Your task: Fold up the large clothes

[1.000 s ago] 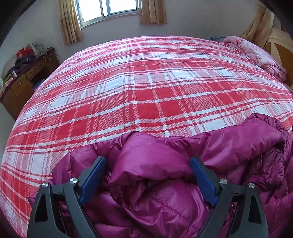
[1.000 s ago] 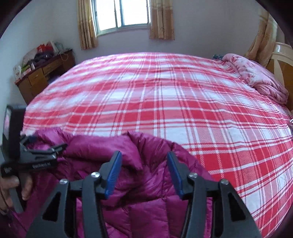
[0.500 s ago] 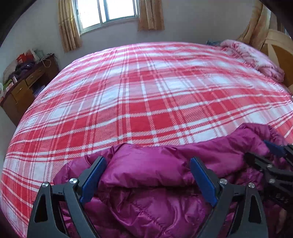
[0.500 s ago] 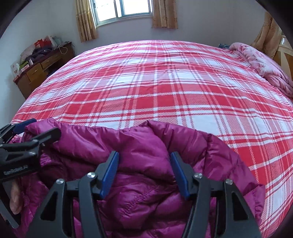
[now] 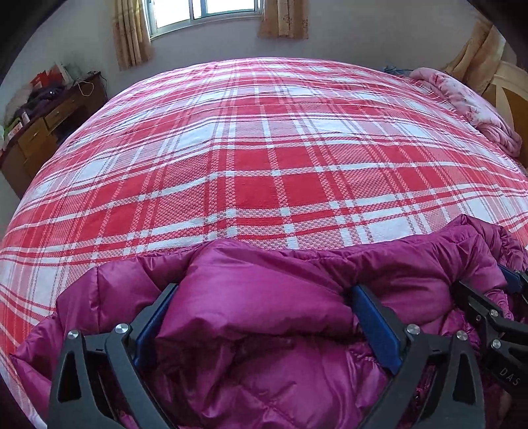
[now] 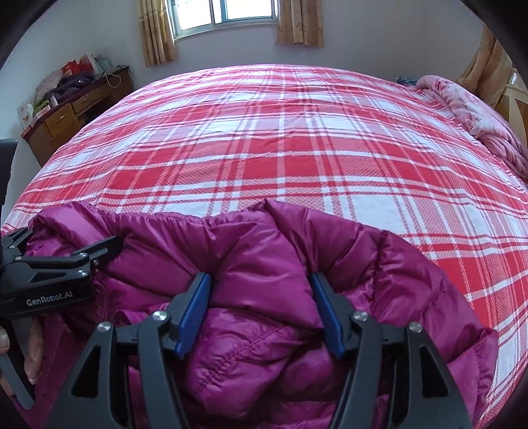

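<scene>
Jacket first: shiny magenta quilted down jacket [image 5: 264,297], bunched at near edge of bed with red-and-white plaid cover [image 5: 257,158], far edge of the heap forming a rough straight ridge across both views. Left hand-held gripper [image 5: 260,316] has a thick puffy fold sitting between its blue pads [image 5: 151,326], pads pressed against the fabric on both sides, so pinching the jacket. Right hand-held gripper [image 6: 260,307] same deal, narrower gap, blue pads [image 6: 194,310] squeezing a fold of the jacket [image 6: 257,264]. Each tool shows at the edge of the other's view, so both grips sit on the same upper edge, side by side.

Change over the last second: the jacket's top edge was a crumpled lump with a peak, now it is stretched wider and flatter between the two grips, and the cameras sit higher, with more bed showing. Reads as lifting and spreading the garment, likely to lay it flat further onto the bed before any fold; folding proper looks not yet started.

Around: wide free stretch of plaid ahead, pink floral quilt [image 5: 468,109] rolled at the far right near the headboard, wooden desk [image 6: 69,112] with clutter at far left off the bed, window with tan curtains [image 6: 155,29] behind. Nothing blocks the spread; slippery puffy fabric could slide out of the pads.
</scene>
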A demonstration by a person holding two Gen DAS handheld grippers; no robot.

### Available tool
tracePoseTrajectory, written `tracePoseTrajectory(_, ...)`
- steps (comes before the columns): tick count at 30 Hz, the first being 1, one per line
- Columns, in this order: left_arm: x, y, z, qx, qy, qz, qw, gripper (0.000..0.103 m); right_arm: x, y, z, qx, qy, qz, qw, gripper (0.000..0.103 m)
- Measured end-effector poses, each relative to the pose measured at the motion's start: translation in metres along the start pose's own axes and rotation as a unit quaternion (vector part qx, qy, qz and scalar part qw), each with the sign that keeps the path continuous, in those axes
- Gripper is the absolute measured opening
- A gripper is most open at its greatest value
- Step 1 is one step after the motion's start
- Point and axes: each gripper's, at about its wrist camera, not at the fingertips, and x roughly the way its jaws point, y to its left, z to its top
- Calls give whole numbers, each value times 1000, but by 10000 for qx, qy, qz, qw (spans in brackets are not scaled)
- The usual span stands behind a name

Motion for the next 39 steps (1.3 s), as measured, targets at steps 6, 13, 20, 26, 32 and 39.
tracePoseTrajectory(6,1,-1,0,36,-6,77,10000,102,2,4,0,-97,31,-141,9998,66)
tracePoseTrajectory(13,2,-2,0,51,-12,102,9999,102,4,5,-1,-153,58,-225,9996,66)
tracePoseTrajectory(20,2,-4,0,68,-15,130,9999,102,4,7,0,-197,82,-275,9994,67)
tracePoseTrajectory(26,3,-4,0,77,-13,147,9999,102,5,8,0,-229,94,-317,9992,67)
tracePoseTrajectory(32,3,-5,0,84,-21,167,9998,102,5,9,0,-232,95,-319,9992,67)
tracePoseTrajectory(39,3,-5,1,94,-17,183,9998,102,5,9,0,-267,107,-350,9990,68)
